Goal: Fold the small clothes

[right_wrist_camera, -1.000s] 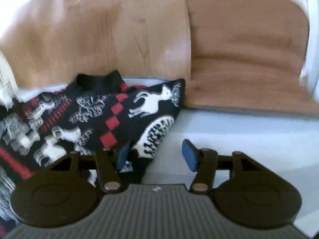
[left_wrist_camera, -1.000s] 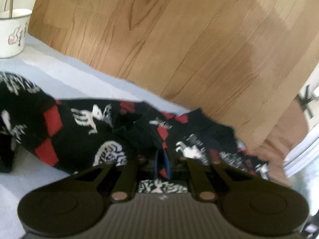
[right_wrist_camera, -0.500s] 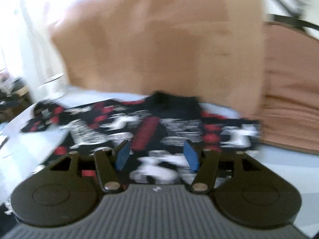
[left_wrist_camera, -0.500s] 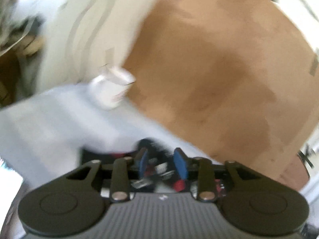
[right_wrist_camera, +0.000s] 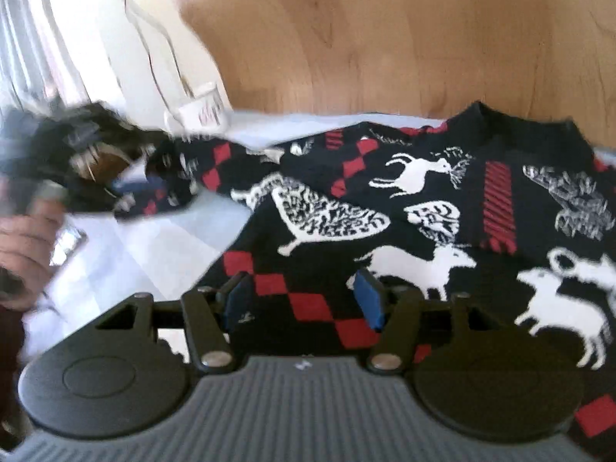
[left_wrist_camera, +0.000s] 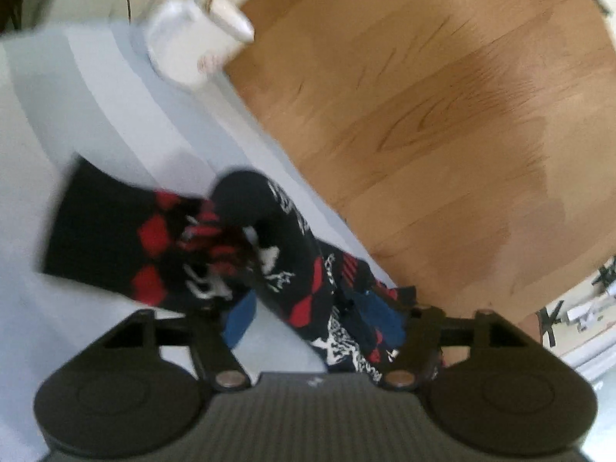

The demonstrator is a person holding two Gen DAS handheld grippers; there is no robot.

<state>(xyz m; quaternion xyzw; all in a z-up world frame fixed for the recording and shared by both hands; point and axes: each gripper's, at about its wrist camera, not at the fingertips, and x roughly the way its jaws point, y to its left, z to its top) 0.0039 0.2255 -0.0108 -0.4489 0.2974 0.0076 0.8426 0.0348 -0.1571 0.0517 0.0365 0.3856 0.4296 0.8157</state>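
A black knitted sweater (right_wrist_camera: 404, 208) with red diamonds and white animals lies spread on the pale table (right_wrist_camera: 154, 254). Its sleeve (left_wrist_camera: 285, 254) runs out to the left, with the plain black cuff (left_wrist_camera: 96, 223) at the end. My left gripper (left_wrist_camera: 312, 319) straddles that sleeve and its jaws are opening. The left blue pad (left_wrist_camera: 238, 319) stands clear of the cloth. In the right wrist view the left gripper (right_wrist_camera: 131, 188) shows blurred at the sleeve's end, held by a hand (right_wrist_camera: 27, 238). My right gripper (right_wrist_camera: 304, 300) hovers open over the sweater's lower body, holding nothing.
A white mug (left_wrist_camera: 196, 38) with sticks in it stands at the table's far corner, also visible as the mug (right_wrist_camera: 204, 109) beyond the sleeve. Wooden floor (left_wrist_camera: 442, 115) lies past the table edge. Bare tabletop shows left of the sweater body.
The left gripper, shut on the sweater a second ago, has opened and swung over the sleeve. The right gripper has swept from the sweater's corner to above its body, still open.
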